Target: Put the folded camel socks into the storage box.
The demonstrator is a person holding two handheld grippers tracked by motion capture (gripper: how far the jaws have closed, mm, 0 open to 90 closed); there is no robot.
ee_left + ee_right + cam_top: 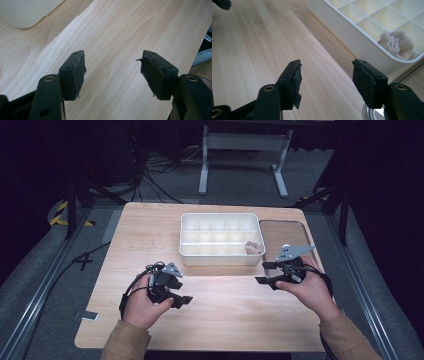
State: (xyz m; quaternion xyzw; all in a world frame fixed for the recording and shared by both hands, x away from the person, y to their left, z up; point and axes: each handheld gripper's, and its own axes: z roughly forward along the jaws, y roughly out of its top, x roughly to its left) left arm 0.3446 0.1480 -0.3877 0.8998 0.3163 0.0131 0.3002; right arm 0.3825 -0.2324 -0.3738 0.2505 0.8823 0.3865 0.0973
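Resting crumpled, a beige cloth pouch (397, 44) fills one white gridded tray (220, 259) corner.

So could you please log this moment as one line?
left hand-held gripper: open, empty | right hand-held gripper: open, empty | beige pouch: in white tray corner compartment

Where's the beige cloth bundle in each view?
High view: beige cloth bundle in the near right corner compartment of the white tray.
Left gripper view: not in frame; a tray corner sits top left.
Right gripper view: bundle at right, inside the tray's corner.
Shared landmark: the white tray.
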